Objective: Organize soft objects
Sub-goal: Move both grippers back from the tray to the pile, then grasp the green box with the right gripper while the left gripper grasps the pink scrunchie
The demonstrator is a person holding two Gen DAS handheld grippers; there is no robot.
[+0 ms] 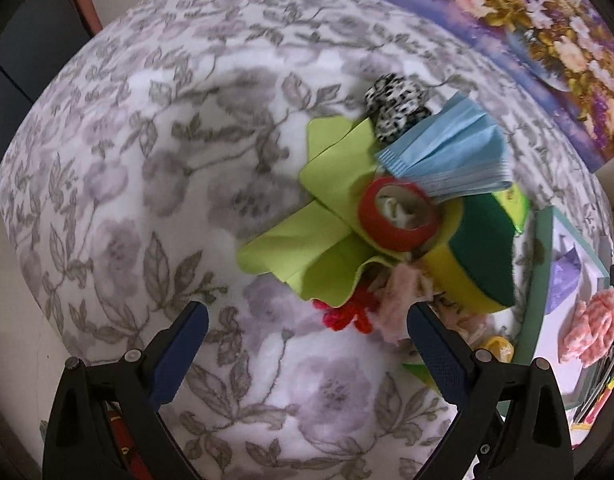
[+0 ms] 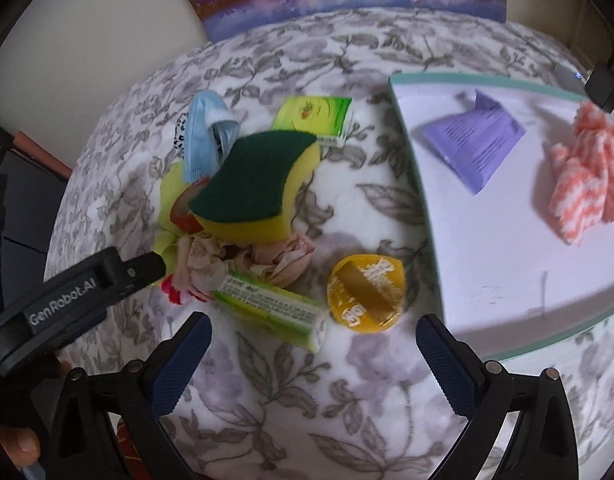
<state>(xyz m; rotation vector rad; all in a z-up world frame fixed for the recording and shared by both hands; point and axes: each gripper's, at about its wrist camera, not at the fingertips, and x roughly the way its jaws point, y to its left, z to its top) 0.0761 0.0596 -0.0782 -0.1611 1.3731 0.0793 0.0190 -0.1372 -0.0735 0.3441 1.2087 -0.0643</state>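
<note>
A pile of soft things lies on the flowered blanket (image 1: 147,184): a lime-green cloth (image 1: 319,240), a blue face mask (image 1: 447,152), a red tape roll (image 1: 399,214), a green-and-yellow sponge (image 2: 259,184), a spotted scrunchie (image 1: 395,104), a red knitted piece (image 1: 347,314) and a pinkish crumpled cloth (image 2: 267,258). My left gripper (image 1: 307,340) stands open just short of the pile. My right gripper (image 2: 313,354) is open too, above the blanket near a green packet (image 2: 275,308) and a yellow round lid (image 2: 365,292). The left gripper's body (image 2: 75,292) shows in the right wrist view.
A white tray with a teal rim (image 2: 411,128) sits at the right and holds a purple packet (image 2: 473,136) and a pink-and-white knitted cloth (image 2: 587,176). Another green packet (image 2: 313,116) lies behind the sponge. A flower painting (image 1: 527,36) leans at the back.
</note>
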